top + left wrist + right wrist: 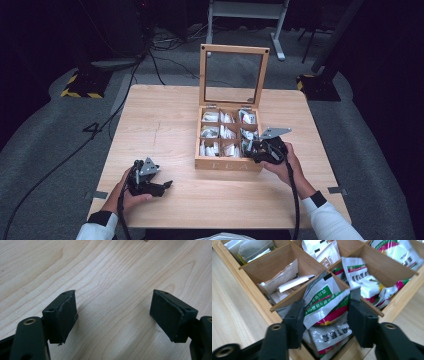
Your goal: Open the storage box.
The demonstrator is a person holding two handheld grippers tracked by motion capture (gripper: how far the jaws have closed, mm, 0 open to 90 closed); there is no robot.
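Note:
A wooden tea box (227, 164) with several compartments stands open on the table, its glass lid (234, 75) upright. My right gripper (252, 150) reaches into the front right compartment. In the right gripper view my right gripper (325, 317) has its jaws on either side of a green, white and pink tea sachet (324, 307), both pads touching its edges and the sachet bowed between them. My left gripper (167, 185) rests low at the front left of the table, well clear of the box. In its own view my left gripper (113, 315) is open over bare wood.
Other compartments hold white and paper sachets (287, 281) and more printed packets (364, 280). The light wooden table (165, 125) is bare left of the box. Black cables (295, 200) trail from both grippers to the front edge. Grey floor and stands surround the table.

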